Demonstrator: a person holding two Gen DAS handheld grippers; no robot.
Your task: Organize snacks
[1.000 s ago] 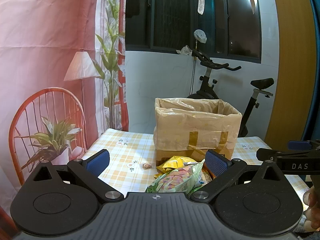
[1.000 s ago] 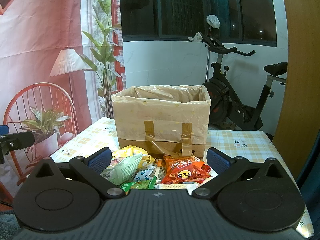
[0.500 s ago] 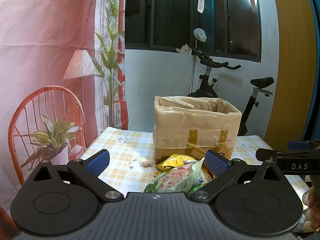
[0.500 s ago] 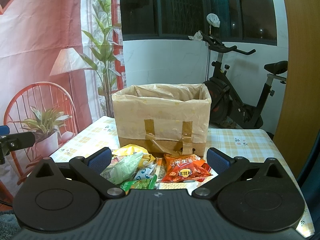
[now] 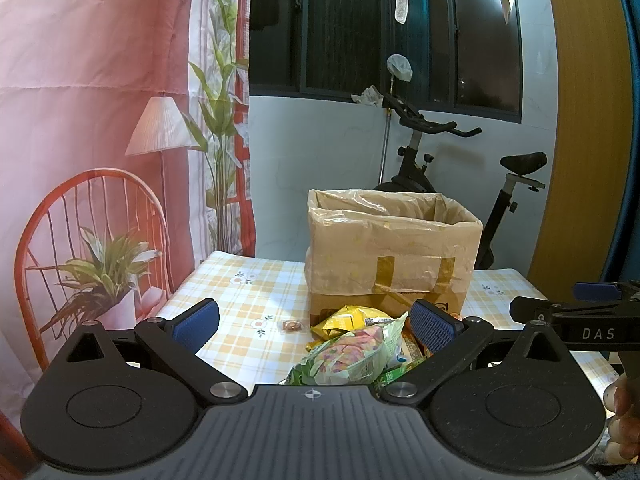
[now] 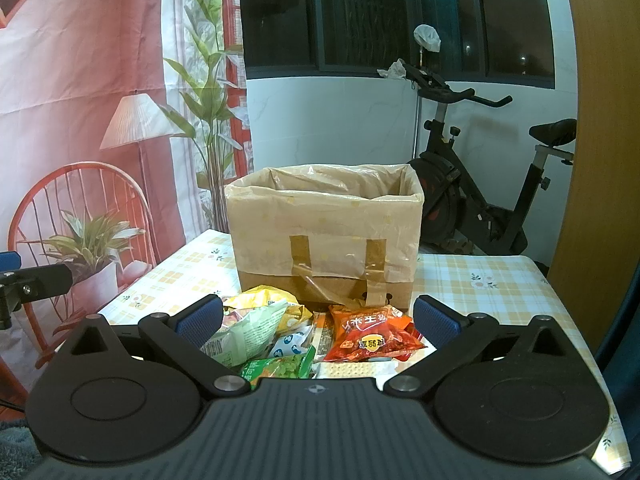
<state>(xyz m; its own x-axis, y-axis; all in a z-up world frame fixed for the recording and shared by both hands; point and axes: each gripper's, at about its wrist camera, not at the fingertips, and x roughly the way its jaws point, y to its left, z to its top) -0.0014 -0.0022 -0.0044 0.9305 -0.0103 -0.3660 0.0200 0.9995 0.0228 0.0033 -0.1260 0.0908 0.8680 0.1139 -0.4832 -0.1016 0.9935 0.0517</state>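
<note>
Near the box (image 6: 324, 232), on its front side: snacks (image 6: 320, 332) heaped, dead ahead of right gripper (image 6: 318, 316), nearer than left gripper (image 5: 314, 322). Both spread wide, empty.

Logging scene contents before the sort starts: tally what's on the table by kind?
Lined cardboard box: 1
Visible snack packets: 5 (red-orange, yellow, pale green, white-and-blue, bright green)
Small wrapped brown candy: 1
Total: 7; packets overlap, more may be hidden.
</note>
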